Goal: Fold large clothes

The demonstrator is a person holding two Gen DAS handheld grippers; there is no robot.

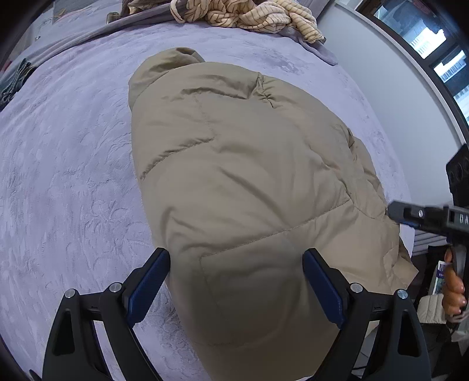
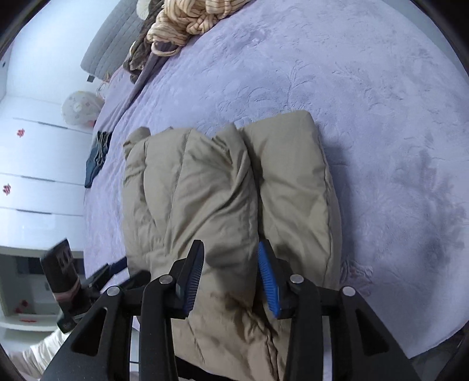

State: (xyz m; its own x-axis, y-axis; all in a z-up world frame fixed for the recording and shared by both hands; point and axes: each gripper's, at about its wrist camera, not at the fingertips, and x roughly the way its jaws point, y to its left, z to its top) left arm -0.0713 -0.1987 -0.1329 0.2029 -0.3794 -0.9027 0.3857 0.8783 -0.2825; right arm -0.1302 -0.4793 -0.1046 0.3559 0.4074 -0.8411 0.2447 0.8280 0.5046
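Jacket: big khaki padded puffer jacket (image 1: 249, 175) lying on the lilac plush-covered bed (image 1: 73, 175), near its front edge, already doubled into a thick bundle!
Fold state: from the right wrist view the khaki bundle (image 2: 228, 205) shows several stacked puffy layers with a deep crease running between two halves, so the main folds look done.
Left gripper: black two-finger tool with blue pads (image 1: 236, 288), jaws spread wide, hovering over the near end of the jacket, nothing clamped.
Right gripper: matching black tool with blue ribbed pads (image 2: 231, 278), jaws partly apart over the crease, pads not pinching cloth; it looks like a fresh let-go.
Also seen: right tool's tip pokes in at the jacket's right edge in the left view, a person's hand (image 1: 453, 284) gripping the handle.
Waiting pile: cream striped knit garment (image 1: 249, 14) heaped at the far end of the bed, unfolded.
Dark item: small folded dark blue cloth (image 2: 98, 158) at the bed's far side.
Progress call: jacket nearly finished, maybe a tidy-up press left; the striped heap likely comes next.
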